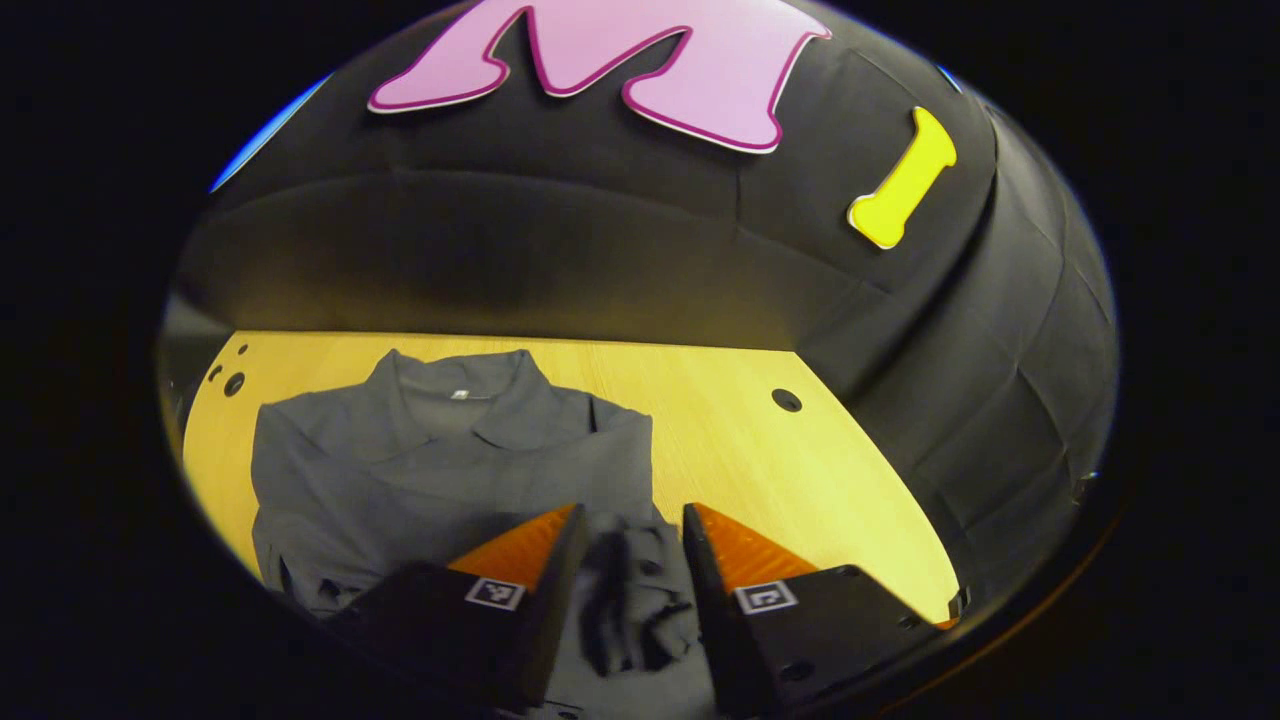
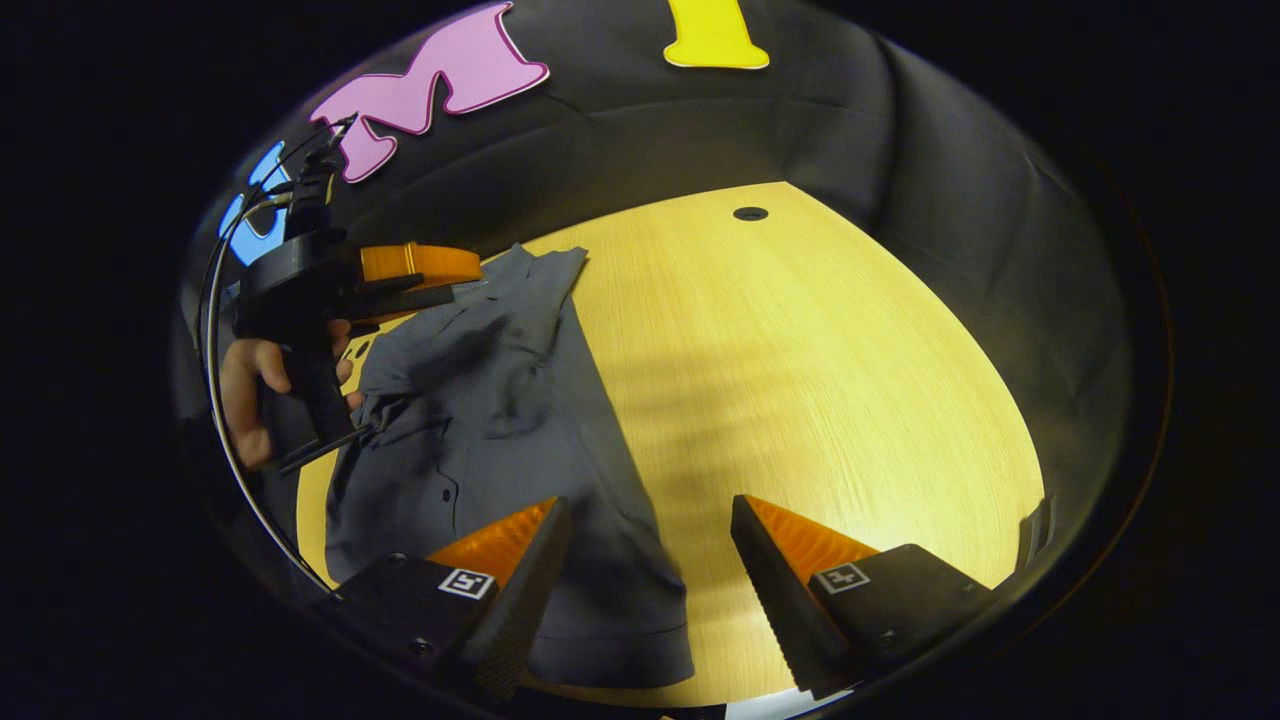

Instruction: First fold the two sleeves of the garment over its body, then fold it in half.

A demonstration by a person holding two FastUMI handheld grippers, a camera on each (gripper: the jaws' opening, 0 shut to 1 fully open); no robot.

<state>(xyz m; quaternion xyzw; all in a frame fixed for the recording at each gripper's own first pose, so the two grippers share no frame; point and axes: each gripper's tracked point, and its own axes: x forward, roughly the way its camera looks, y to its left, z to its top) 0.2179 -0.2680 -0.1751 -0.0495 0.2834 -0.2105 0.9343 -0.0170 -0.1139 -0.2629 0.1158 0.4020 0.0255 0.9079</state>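
Observation:
A grey collared shirt (image 1: 450, 450) lies on the yellow wooden table (image 1: 780, 470), collar toward the far wall. My left gripper (image 1: 632, 525) hovers over the shirt's near part, jaws apart, and a crumpled sleeve cuff (image 1: 640, 590) lies on the shirt's body beneath the gap. In the right gripper view the shirt (image 2: 500, 400) stretches from the far left toward me, and the left gripper (image 2: 470, 275) hangs above its collar end, held by a hand (image 2: 245, 395). My right gripper (image 2: 650, 510) stands open above the shirt's hem edge and bare table (image 2: 800, 350).
The black cloth wall closes the table's far and right sides. Round holes sit in the tabletop: one (image 1: 787, 400) right of the shirt, one (image 2: 750, 213) at the far edge. Bare wood extends to the right of the shirt.

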